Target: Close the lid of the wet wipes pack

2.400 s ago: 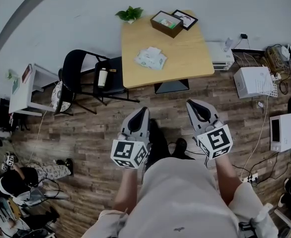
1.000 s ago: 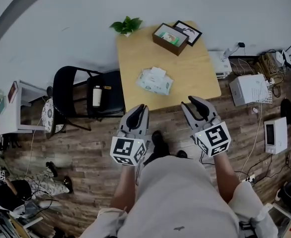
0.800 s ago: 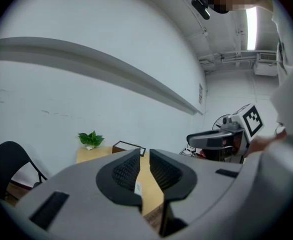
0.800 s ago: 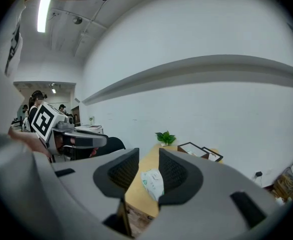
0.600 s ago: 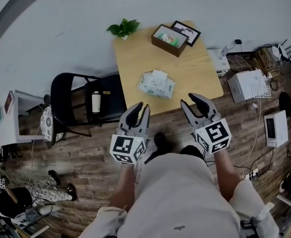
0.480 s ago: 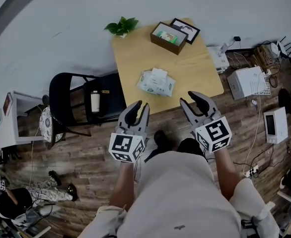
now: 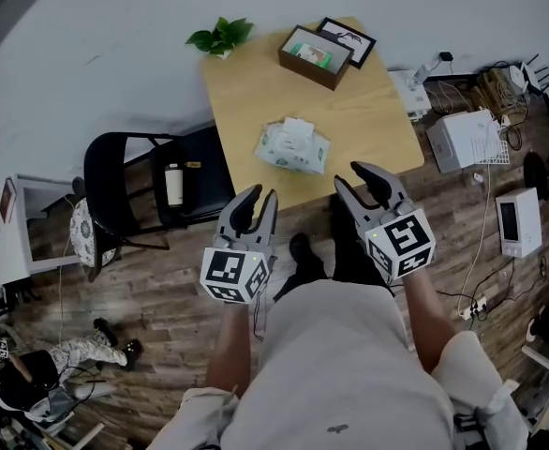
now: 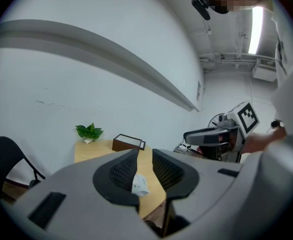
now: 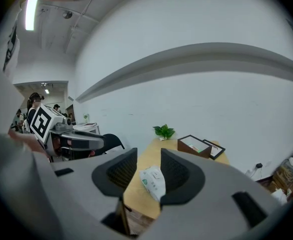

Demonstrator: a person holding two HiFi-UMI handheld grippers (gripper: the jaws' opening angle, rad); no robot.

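Observation:
The wet wipes pack [image 7: 293, 148] is pale green and white and lies in the middle of the wooden table [image 7: 368, 125], with a white flap [image 7: 298, 127] raised on its top. Both grippers hover over the floor at the table's near edge, well short of the pack. My left gripper [image 7: 259, 198] is open with a narrow gap between its jaws. My right gripper [image 7: 357, 178] is open and its jaws are still opening, with nothing between them. The pack [image 8: 139, 184] shows far off through the left gripper [image 8: 145, 156], and likewise the pack [image 9: 153, 181] through the right gripper [image 9: 148, 156].
A small plant [image 7: 214, 37], a brown open box [image 7: 315, 56] and a picture frame [image 7: 345, 36] stand at the table's far end. A black chair [image 7: 129, 172] holding a bottle [image 7: 173, 184] is left of the table. White appliances [image 7: 467, 139] and cables lie on the floor at right.
The view and both grippers have come closer to the table, from open floor to its near edge. Both grippers' jaws have spread wider. The pack has not moved.

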